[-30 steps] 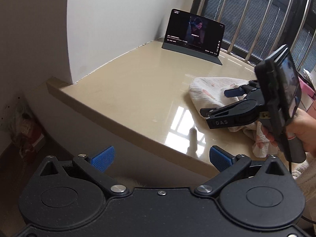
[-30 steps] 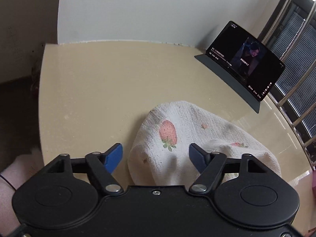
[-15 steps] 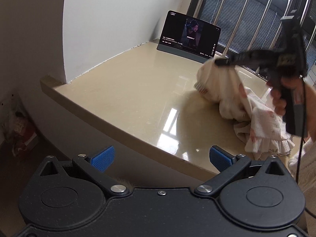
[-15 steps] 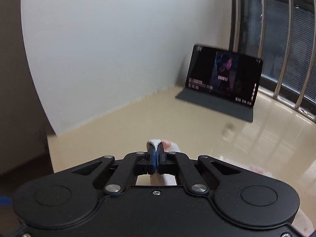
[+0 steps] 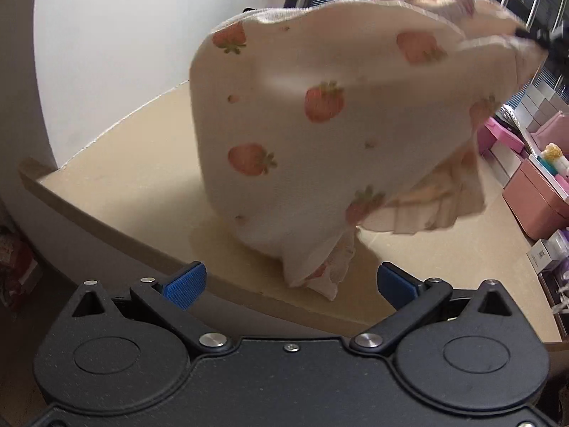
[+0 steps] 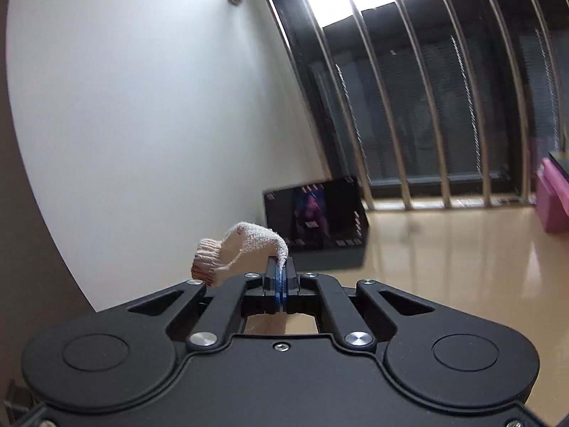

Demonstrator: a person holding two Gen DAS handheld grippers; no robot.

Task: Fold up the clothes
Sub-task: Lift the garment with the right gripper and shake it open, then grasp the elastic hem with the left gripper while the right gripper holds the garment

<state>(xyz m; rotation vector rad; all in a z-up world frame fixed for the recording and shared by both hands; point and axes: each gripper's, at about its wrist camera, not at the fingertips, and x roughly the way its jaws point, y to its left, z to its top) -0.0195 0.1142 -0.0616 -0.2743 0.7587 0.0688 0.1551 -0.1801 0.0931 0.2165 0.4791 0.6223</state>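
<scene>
A cream garment with strawberry print [image 5: 320,135] hangs in the air above the beige table [image 5: 117,170], its lowest ruffled tip touching the table near the front edge. My right gripper [image 6: 282,286] is shut on a fold of this garment [image 6: 245,242] and holds it high; it shows blurred at the top right of the left wrist view [image 5: 540,35]. My left gripper [image 5: 288,284] is open and empty, just in front of the table edge below the hanging cloth.
A tablet on a stand [image 6: 316,220] stands at the back by the white wall. Window bars [image 6: 426,89] run along the far side. Pink boxes [image 5: 537,206] and small items crowd the table's right side.
My right gripper has lifted the garment higher and swung it towards my left gripper, so the cloth now hangs spread out. My left gripper stays open and has moved a little closer.
</scene>
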